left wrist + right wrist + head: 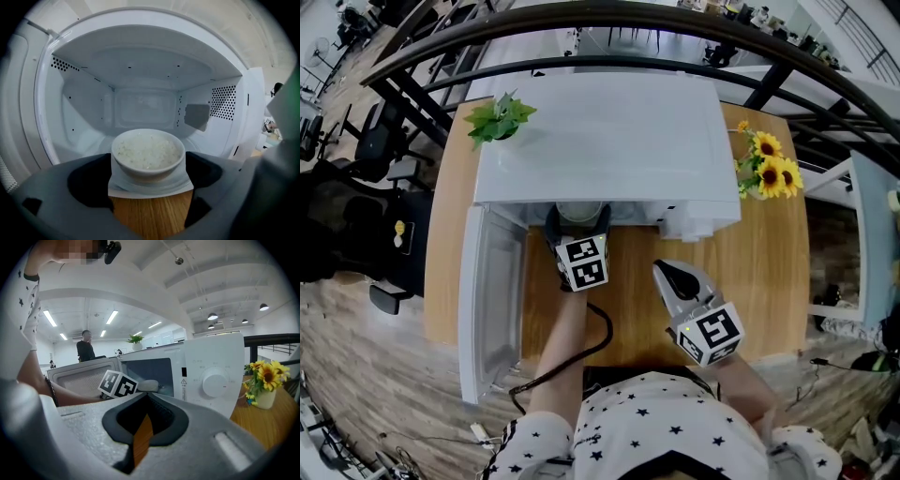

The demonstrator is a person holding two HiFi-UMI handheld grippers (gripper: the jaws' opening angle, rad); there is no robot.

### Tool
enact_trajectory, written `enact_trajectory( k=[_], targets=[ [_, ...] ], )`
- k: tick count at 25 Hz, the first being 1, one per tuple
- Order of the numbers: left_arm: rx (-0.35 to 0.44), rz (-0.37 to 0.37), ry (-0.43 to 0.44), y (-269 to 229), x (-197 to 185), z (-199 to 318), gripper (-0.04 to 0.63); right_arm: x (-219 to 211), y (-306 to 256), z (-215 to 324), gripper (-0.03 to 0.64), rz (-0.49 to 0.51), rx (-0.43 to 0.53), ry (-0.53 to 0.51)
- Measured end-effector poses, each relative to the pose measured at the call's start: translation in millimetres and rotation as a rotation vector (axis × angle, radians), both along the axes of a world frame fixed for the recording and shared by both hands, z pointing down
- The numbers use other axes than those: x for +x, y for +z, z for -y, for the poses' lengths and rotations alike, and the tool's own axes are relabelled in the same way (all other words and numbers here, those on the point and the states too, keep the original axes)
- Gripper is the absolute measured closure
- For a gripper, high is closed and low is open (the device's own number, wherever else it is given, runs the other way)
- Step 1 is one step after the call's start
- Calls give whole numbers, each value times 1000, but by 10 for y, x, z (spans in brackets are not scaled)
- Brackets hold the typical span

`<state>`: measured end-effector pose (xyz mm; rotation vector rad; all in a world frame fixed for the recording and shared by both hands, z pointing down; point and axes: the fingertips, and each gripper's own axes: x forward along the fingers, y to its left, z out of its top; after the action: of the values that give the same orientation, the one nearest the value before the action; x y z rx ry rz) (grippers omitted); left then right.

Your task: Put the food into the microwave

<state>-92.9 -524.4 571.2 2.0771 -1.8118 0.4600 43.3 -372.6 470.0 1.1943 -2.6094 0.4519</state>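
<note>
- Bowl of rice (147, 152): white, upright, at the front lip of the microwave's floor, gripped on both sides by the left hand-held gripper (579, 230), whose dark pads press its rim.
- Left gripper view: looks straight into the cavity (140, 105), showing white walls, perforated vent patches on either side and bare wood under the jaws. No other view shows this interior.
- Head view: only a sliver of the bowl appears at the opening, under the microwave's (600, 131) front edge. The door (487, 300) is swung fully open to the left.
- Right hand-held gripper (144, 401): clenched on nothing, with a thin strip of tabletop (628, 300) visible through the slit. It is held over the tabletop, right of the opening and apart from the bowl.
- Right gripper view: alone shows the control panel with its round dial (214, 382), and a person (86, 350) standing far behind.
- Surroundings: a green plant (499, 114) on the microwave's left rear corner, and sunflowers (772, 169) on the tabletop at the right.
</note>
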Motion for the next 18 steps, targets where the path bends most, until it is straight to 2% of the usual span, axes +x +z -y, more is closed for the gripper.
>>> enact_trajectory(
  k=[18],
  targets=[
    [58,-44,16,-341,141,-964,112,137,-46,-760,611,6,43,25]
  ],
)
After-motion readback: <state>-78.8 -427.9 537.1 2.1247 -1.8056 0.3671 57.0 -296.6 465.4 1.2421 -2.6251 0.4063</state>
